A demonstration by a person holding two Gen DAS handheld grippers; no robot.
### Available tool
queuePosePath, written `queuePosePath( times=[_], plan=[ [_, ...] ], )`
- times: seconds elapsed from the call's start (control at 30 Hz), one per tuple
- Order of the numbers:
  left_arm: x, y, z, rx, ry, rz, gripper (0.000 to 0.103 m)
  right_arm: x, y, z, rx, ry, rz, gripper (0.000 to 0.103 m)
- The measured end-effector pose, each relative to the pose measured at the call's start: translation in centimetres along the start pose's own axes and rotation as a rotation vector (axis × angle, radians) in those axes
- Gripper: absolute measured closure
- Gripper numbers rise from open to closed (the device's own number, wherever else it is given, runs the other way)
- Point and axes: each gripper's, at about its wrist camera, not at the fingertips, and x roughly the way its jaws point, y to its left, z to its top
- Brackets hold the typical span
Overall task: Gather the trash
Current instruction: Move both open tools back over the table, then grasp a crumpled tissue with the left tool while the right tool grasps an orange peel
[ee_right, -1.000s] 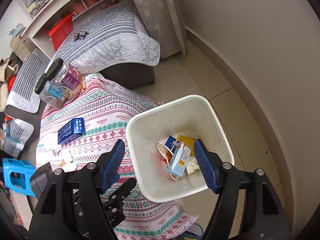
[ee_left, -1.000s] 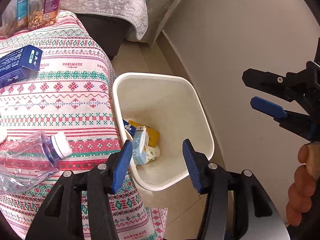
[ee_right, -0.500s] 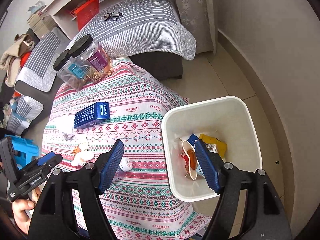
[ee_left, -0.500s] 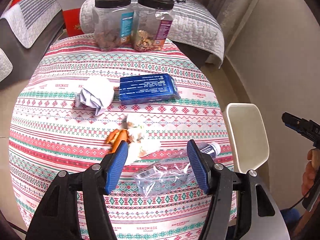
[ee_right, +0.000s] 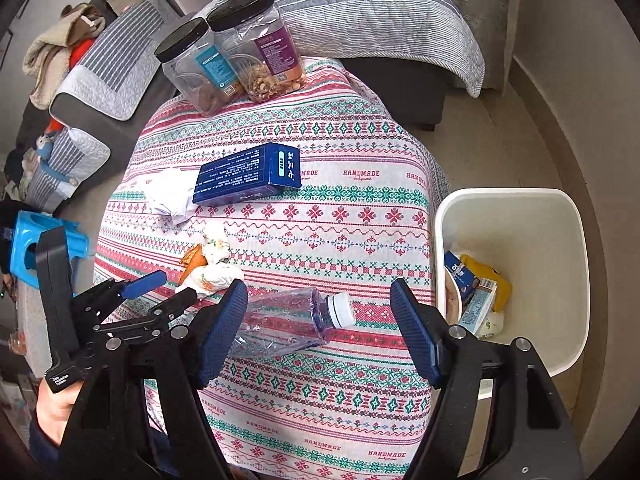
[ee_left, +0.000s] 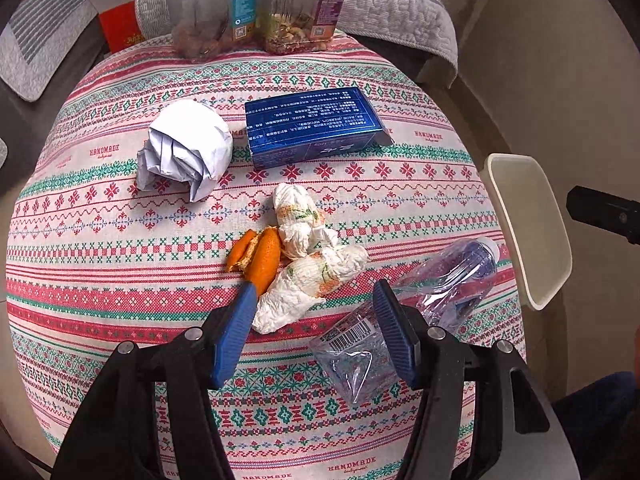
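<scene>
My left gripper (ee_left: 314, 312) is open and empty, low over the patterned table, its jaws on either side of a crumpled stained napkin (ee_left: 308, 284). Orange peel (ee_left: 260, 254) lies beside it. A crushed clear plastic bottle (ee_left: 404, 316) lies to the right. A crumpled white paper ball (ee_left: 186, 148) and a blue box (ee_left: 312, 124) lie farther back. My right gripper (ee_right: 320, 312) is open and empty above the bottle (ee_right: 288, 318). The white bin (ee_right: 532, 220) stands at the table's right edge and holds cartons and wrappers (ee_right: 476, 292). The left gripper also shows in the right wrist view (ee_right: 160, 290).
Two black-lidded snack jars (ee_right: 232, 56) stand at the table's far edge. A grey quilted sofa (ee_right: 380, 12) with glasses on it lies behind. A blue stool (ee_right: 36, 236) stands at the left. A beige wall runs along the right.
My left gripper has swung from over the bin to the table and come down close over the napkin and peel. My right gripper has moved left from the bin to above the bottle.
</scene>
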Motion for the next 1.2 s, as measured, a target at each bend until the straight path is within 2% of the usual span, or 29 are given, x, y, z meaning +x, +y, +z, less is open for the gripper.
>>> queuePosePath(
  times=[0.13, 0.2, 0.23, 0.27, 0.3, 0.37, 0.4, 0.53, 0.67, 0.8, 0.9, 0.97, 1.13, 1.2],
  plan=[
    [2.0, -1.0, 0.3, 0.064, 0.026, 0.029, 0.046, 1.2, 1.0, 0.1, -0.020, 0.022, -0.021, 0.032],
    [3.0, -1.1, 0.3, 0.076, 0.043, 0.067, 0.057, 1.8, 1.6, 0.3, -0.037, 0.029, -0.025, 0.032],
    [3.1, -1.0, 0.4, 0.077, 0.035, 0.095, 0.071, 2.0, 1.9, 0.4, -0.044, 0.030, -0.025, 0.032],
    [3.0, -0.6, 0.6, 0.068, 0.031, 0.090, 0.072, 2.3, 2.1, 0.5, -0.047, 0.032, -0.026, 0.032],
    [2.7, 0.0, 0.8, 0.042, 0.029, 0.049, 0.084, 2.5, 2.3, 0.7, -0.048, 0.034, -0.027, 0.032],
    [1.7, 1.5, 1.1, -0.044, 0.020, -0.022, 0.096, 2.9, 2.7, 1.0, -0.045, 0.036, -0.023, 0.032],
    [0.9, 2.1, 1.1, -0.073, 0.008, -0.051, 0.097, 3.2, 2.9, 1.2, -0.043, 0.038, -0.019, 0.032],
    [-1.8, 3.8, 0.8, -0.125, -0.045, -0.113, 0.098, 4.6, 3.9, 1.6, -0.047, 0.056, 0.001, 0.033],
    [-4.7, 6.4, 0.6, -0.223, -0.107, -0.150, 0.098, 6.0, 5.2, 1.8, -0.028, 0.081, 0.051, 0.033],
    [-7.7, 9.9, -0.2, -0.328, -0.183, -0.119, 0.098, 7.8, 7.9, 1.4, -0.064, 0.122, 0.103, 0.034],
    [-8.5, 12.3, -0.7, -0.400, -0.194, -0.092, 0.098, 9.8, 10.5, 0.6, -0.082, 0.186, 0.168, 0.041],
    [-8.6, 13.3, -1.1, -0.426, -0.190, -0.094, 0.098, 11.0, 12.0, 0.3, -0.089, 0.206, 0.179, 0.048],
    [-8.6, 14.5, -1.8, -0.450, -0.179, -0.086, 0.098, 14.1, 14.1, -0.4, -0.029, 0.255, 0.227, 0.062],
    [-8.8, 14.9, -2.0, -0.457, -0.181, -0.085, 0.098, 14.9, 14.6, -0.6, -0.009, 0.260, 0.213, 0.067]
  ],
)
